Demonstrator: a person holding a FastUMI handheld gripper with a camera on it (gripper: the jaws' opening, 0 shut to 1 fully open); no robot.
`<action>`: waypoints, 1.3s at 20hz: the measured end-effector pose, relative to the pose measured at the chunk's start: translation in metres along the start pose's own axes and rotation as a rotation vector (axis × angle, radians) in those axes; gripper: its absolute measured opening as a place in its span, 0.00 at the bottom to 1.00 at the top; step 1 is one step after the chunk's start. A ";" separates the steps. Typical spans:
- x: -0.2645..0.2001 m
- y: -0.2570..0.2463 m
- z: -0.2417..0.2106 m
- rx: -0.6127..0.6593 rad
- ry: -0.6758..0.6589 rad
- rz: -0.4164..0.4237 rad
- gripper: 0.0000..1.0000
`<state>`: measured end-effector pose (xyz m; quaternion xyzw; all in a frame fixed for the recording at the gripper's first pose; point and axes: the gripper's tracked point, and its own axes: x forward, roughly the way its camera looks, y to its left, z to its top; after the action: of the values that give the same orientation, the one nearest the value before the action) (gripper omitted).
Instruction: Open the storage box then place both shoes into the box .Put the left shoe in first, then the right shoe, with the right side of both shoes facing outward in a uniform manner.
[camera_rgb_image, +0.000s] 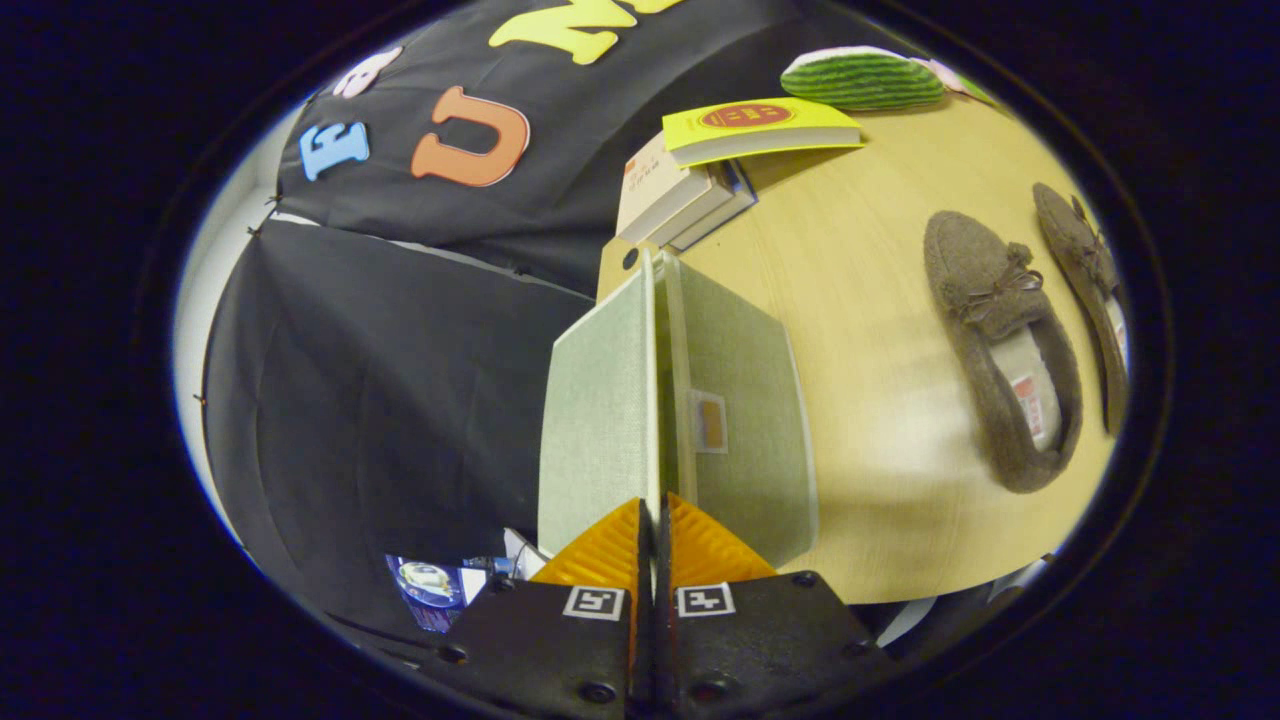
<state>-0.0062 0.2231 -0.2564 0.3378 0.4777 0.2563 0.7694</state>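
Storage box (745, 420), pale green and cloth-covered, sits on a light wooden table (870, 260) with its lid (598, 420) raised on edge, as the gripper (655, 525) closes its two fingers almost completely on the lid's near rim. The fingertips meet with barely a slit between them, and the thin panel runs straight out from that slit, so they appear to be pinching it, though the contact itself is hidden under the tips. A small label patch shows on the box's inner face just ahead of the fingers.

The lid looks to be partway through its swing, standing roughly upright over the table's edge next to the black cloth wall. The hold is narrow and at the very rim; should the fingers slip, the lid would likely fall back shut, undoing the opening step. Pulling too hard or off the hinge line could instead drag the light box toward the table's edge or tip it.

Two grey-brown felt slippers wait well apart from the box, across bare tabletop: the nearer shoe (1000, 350) lies with its bow and opening showing, the farther shoe (1085, 290) just beside it. Which is the left cannot be told from here, and a wrong pick would break the required order. Beyond the box, a stack of books (690, 185) topped by a yellow one (760, 130) and a green striped cushion (865, 80) crowd the far side
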 end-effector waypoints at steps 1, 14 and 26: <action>0.000 0.005 0.002 -0.018 -0.003 0.000 0.06; -0.011 0.186 0.000 -0.204 -0.029 0.202 0.06; 0.056 0.266 -0.042 -0.446 -0.053 0.192 0.37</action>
<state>-0.0399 0.4447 -0.0979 0.2101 0.3546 0.4183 0.8094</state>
